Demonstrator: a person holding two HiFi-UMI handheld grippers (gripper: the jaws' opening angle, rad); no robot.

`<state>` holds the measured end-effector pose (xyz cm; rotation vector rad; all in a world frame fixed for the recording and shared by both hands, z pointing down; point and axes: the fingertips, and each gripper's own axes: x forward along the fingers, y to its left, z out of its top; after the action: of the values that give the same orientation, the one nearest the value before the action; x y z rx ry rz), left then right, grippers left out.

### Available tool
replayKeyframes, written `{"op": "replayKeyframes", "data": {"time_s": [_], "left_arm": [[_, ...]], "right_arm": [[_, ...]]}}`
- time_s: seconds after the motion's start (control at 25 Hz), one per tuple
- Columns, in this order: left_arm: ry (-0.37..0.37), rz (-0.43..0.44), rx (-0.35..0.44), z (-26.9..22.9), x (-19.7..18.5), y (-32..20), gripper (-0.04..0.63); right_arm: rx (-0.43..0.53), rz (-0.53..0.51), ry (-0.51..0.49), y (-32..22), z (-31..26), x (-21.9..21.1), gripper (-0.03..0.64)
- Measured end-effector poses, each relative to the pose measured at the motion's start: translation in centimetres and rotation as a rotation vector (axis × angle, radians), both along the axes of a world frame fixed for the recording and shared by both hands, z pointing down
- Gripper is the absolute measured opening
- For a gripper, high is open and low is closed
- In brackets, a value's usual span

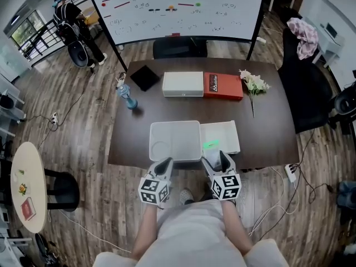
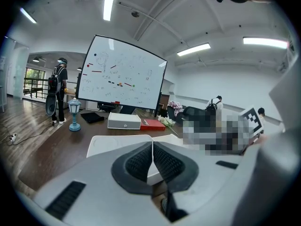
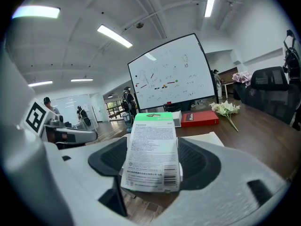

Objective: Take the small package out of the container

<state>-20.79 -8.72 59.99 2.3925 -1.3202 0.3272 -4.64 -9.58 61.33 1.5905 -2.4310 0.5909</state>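
Near the container [image 1: 181,141], right gripper [image 1: 217,158] fingers [image 3: 200,161] pinch the small package [image 3: 153,154], masking their tips; left gripper [image 2: 152,157] fingers [image 2: 171,166] meet empty.

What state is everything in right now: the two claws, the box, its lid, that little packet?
Container: open, looks empty.
Lid: off, lying beside the container.
Package: held upright, outside the container.
Right gripper: shut on the package.
Left gripper: shut, empty.
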Motion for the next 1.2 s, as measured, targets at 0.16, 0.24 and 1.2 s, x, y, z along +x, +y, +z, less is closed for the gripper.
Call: {"op": "replayKeyframes", "data": {"time_s": [0.16,0.24,1.2], "left_arm": [[-0.004,0.0,-0.005,0.1,-0.1,0.1,0.007],[-0.004,0.0,-0.005,0.2,-0.1,0.1,0.007],[-0.003,-0.019,-0.017,0.9,-1.3,0.2,0.008]], "right_arm": [[-0.001,0.005,-0.007,0.0,0.0,0.1,0.341],[0.002,0.006,-0.012,0.0,-0.1,0.1,0.341],[0.01,0.02,-0.007,0.0,-0.1,-0.3,0.341]]}}
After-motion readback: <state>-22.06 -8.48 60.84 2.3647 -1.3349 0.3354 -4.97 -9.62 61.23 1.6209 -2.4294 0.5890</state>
